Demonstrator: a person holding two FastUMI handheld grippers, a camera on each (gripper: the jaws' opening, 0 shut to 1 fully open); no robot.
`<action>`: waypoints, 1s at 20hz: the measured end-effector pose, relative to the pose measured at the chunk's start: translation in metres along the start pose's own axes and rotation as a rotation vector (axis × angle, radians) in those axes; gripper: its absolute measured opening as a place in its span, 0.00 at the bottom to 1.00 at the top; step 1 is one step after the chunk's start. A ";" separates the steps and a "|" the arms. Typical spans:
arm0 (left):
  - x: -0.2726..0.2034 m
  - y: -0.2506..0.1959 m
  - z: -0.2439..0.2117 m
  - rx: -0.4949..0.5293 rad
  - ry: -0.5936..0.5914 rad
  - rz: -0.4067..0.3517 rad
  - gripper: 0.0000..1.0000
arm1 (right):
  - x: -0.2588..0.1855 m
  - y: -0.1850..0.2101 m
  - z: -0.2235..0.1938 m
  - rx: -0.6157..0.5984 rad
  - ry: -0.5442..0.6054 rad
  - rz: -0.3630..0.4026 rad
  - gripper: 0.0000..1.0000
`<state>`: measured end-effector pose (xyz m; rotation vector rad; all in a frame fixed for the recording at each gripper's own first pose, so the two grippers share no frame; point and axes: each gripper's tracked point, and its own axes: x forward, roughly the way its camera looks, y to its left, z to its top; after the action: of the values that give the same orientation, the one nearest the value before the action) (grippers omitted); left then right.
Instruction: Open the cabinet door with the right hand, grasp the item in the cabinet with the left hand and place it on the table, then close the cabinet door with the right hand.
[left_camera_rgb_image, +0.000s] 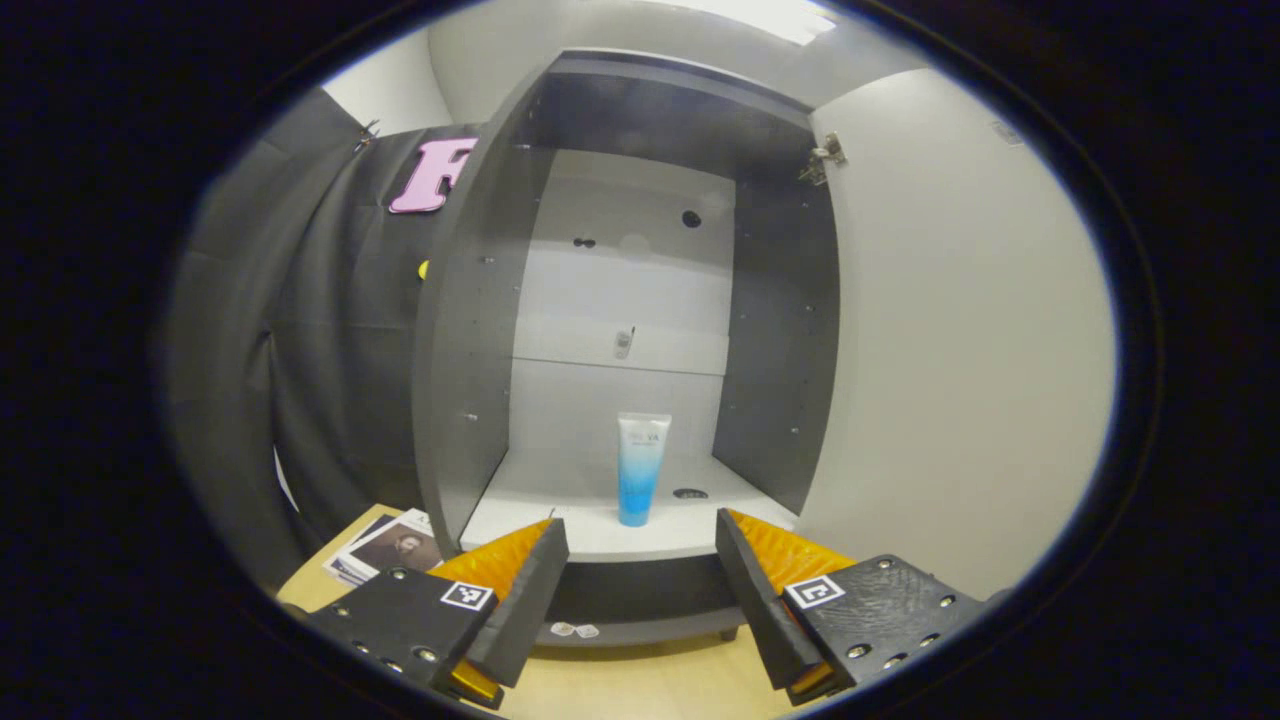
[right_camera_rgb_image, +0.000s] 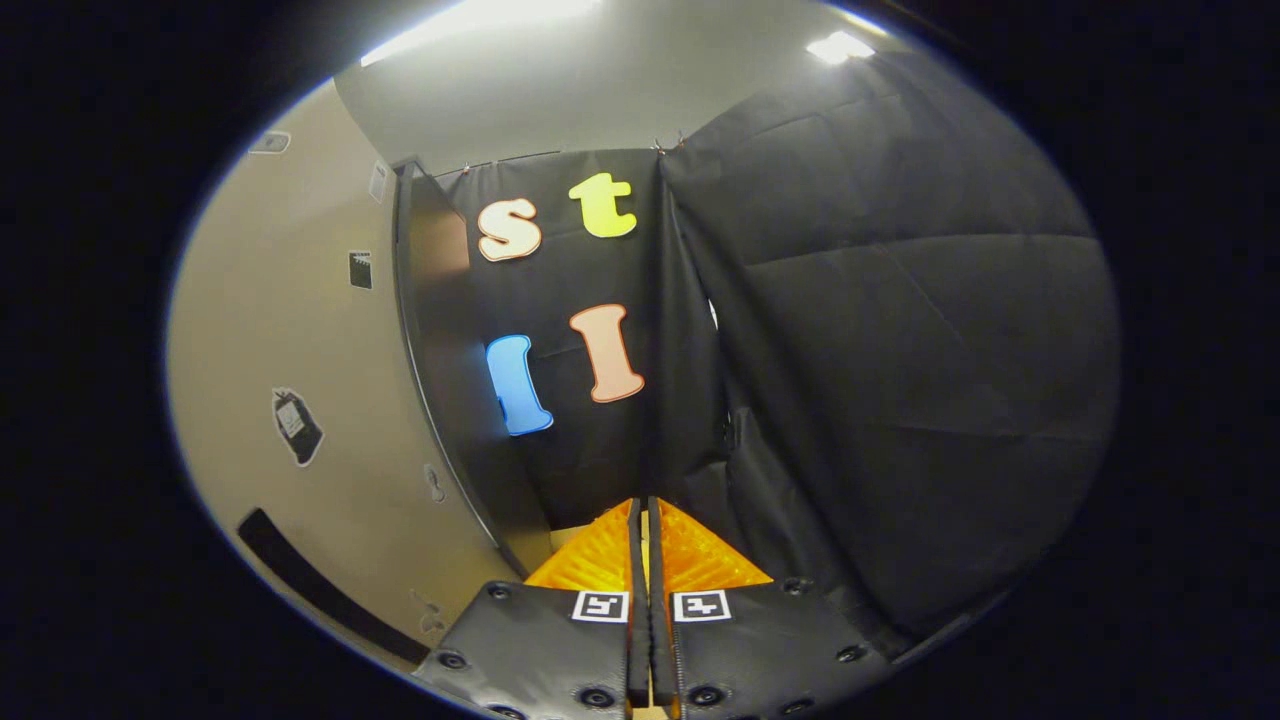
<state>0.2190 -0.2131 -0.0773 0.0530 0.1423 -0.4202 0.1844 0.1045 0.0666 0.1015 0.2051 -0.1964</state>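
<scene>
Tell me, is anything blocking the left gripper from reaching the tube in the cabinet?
Nothing visible is. The door is swung open to the side, and the tube stands alone and upright on the shelf, straight ahead of the open left gripper.

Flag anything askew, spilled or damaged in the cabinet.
Nothing stands out. The tube stands upright on its cap on the cabinet floor, with no spill around it. The cabinet door is swung open.

Ceiling panels (right_camera_rgb_image: 480, 15) overhead throw bright, even light, glaring white in both views, while the cabinet's top (left_camera_rgb_image: 660, 110) sits in shadow. Both pictures look sharp at centre, but fisheye bending curves straight edges and softens the rims.
</scene>
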 end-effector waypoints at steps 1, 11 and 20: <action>0.015 0.000 0.002 -0.001 -0.001 0.010 0.90 | 0.008 -0.004 0.005 -0.012 -0.015 -0.003 0.02; 0.103 -0.003 0.000 0.059 0.002 0.055 0.90 | 0.069 -0.052 0.011 0.055 0.001 -0.107 0.26; 0.153 -0.003 -0.015 0.062 0.043 0.072 0.90 | 0.092 -0.070 0.007 0.007 0.013 -0.161 0.86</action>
<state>0.3535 -0.2765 -0.1149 0.1282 0.1693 -0.3519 0.2599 0.0188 0.0484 0.0929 0.2260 -0.3573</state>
